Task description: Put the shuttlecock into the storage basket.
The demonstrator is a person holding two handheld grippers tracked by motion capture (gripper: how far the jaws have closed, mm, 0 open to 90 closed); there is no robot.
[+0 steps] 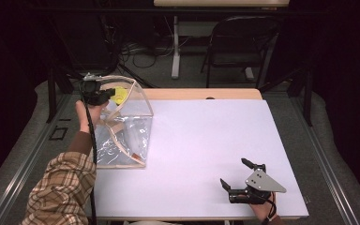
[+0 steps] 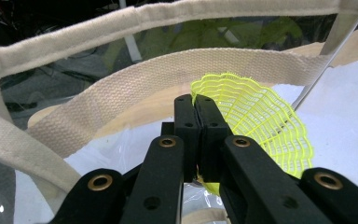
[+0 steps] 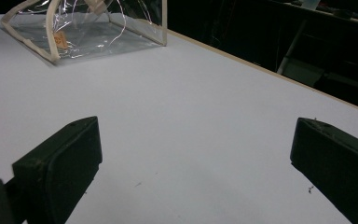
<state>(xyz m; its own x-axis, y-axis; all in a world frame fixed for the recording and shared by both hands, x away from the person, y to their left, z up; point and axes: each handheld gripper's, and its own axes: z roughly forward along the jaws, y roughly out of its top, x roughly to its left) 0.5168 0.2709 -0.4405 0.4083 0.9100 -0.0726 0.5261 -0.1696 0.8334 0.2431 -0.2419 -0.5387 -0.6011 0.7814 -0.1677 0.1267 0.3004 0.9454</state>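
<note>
My left tongs (image 2: 196,109), pressed together on the rim of a light, springy yellow mesh shuttlecock skirt (image 2: 261,121), hold it over the mouth of the clear bag (image 1: 131,126) just beyond them, while my right tongs (image 1: 236,174) rest spread on the bench (image 1: 206,136).

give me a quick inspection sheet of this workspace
surface: white table, mostly bare
job's things: clear bag with cream trim at the left; yellow mesh shuttlecock held at the bag's opening
clutter: nothing seen
grippers: left gripper shut on the shuttlecock; right gripper open, low over the table near the front right
cables: black cable trails along the left arm
surroundings: folding chair, floor wires, dark curtains
</note>
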